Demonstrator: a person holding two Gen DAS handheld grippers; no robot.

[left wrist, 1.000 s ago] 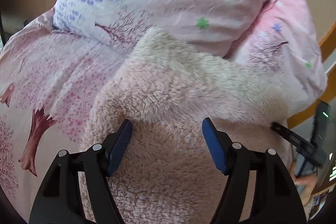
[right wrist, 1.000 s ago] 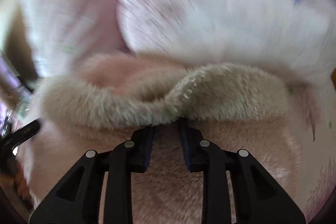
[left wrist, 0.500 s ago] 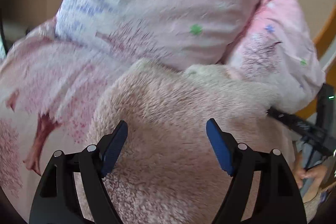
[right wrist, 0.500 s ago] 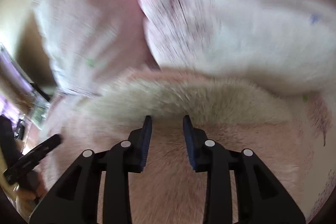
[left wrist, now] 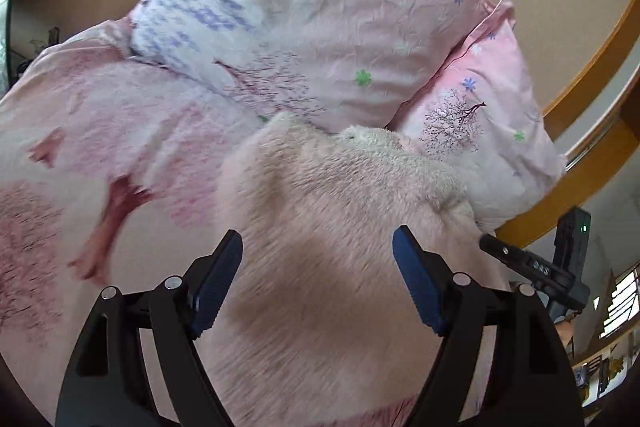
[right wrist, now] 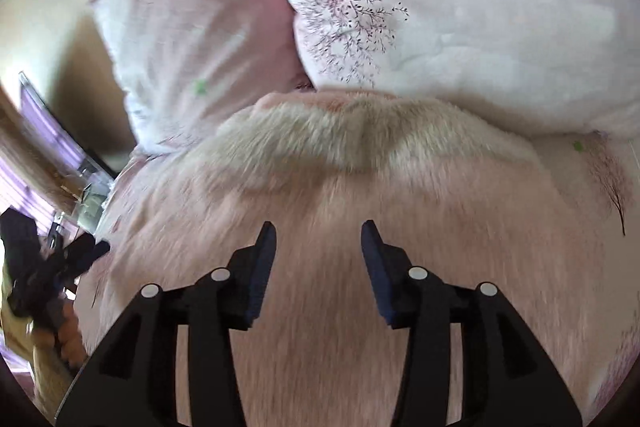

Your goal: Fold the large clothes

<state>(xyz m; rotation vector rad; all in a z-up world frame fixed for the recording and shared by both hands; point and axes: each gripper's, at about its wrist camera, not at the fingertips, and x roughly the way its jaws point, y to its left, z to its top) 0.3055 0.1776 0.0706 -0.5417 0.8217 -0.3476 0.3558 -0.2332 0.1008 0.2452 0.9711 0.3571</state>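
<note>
Left wrist view. A pink fleece garment [left wrist: 320, 267] lies spread on a bed over a pink tree-print sheet [left wrist: 100, 131], its far edge reaching the two pillows [left wrist: 320, 27]. A cream-lined edge [left wrist: 384, 143] lies turned over at that far end, which suggests one fold already laid down; how many folds are left cannot be judged, since the near part of the garment runs out of frame. The left gripper [left wrist: 318, 259] hangs above the fleece with its jaws spread wide and nothing between them; the fabric passes below both blue pads [left wrist: 416, 287]. Contact cannot be confirmed. The other tool shows at the right edge, just beside the garment.

Right wrist view. The same pink fleece fills the lower field, and the cream-lined band [right wrist: 360, 143] runs across it well ahead of the fingertips, butting against the pillows. The right gripper [right wrist: 318, 243] has its jaws parted, narrower than the left, and grasps nothing; the fleece lies under and in front of the pads [right wrist: 264, 267]. The garment appears released and resting flat.
</note>
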